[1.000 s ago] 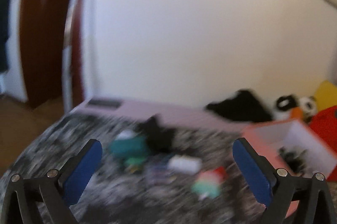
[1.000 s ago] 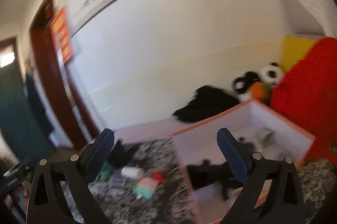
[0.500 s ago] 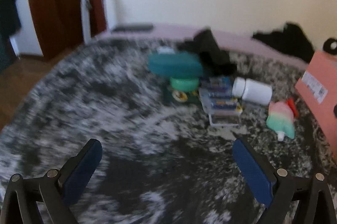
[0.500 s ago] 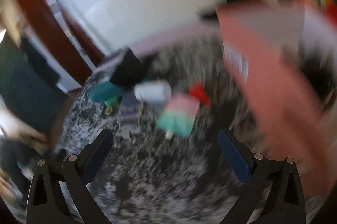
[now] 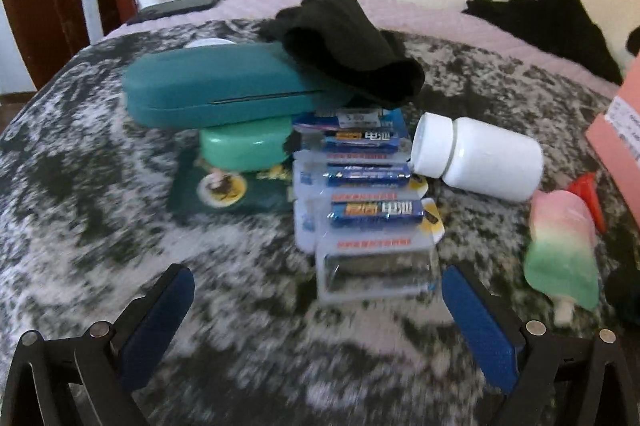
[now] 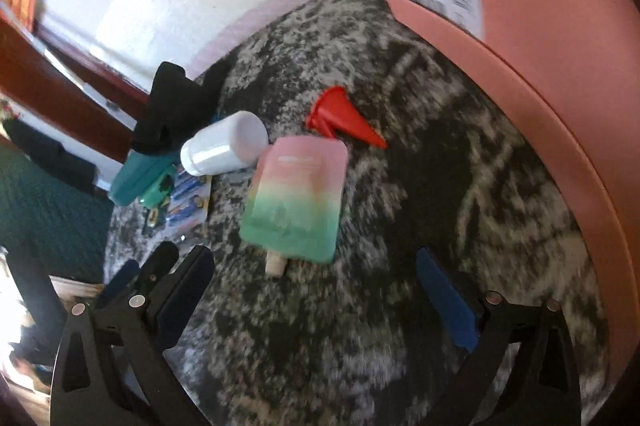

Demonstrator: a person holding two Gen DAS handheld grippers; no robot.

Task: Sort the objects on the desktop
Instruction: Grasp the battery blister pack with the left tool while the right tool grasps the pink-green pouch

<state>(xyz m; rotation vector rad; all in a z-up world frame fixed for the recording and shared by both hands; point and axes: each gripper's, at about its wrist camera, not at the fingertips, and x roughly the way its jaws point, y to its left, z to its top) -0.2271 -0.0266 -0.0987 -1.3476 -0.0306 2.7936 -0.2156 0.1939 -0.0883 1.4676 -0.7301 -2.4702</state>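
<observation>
On the mottled black-and-white cloth lies a pile: a teal glasses case under a black cloth, a mint round box, a dark green packet, several battery packs, a white bottle on its side, a pink-to-green pouch and a red cone. My left gripper is open and empty, just in front of the nearest battery pack. My right gripper is open and empty, just in front of the pouch's spout.
A pink box with a white label stands at the right, close to the red cone. A phone lies at the far edge on a pink sheet. Dark clothing lies by the back wall.
Both grippers have come down from looking at the room and moved close to the objects on the cloth. Both stay open.
</observation>
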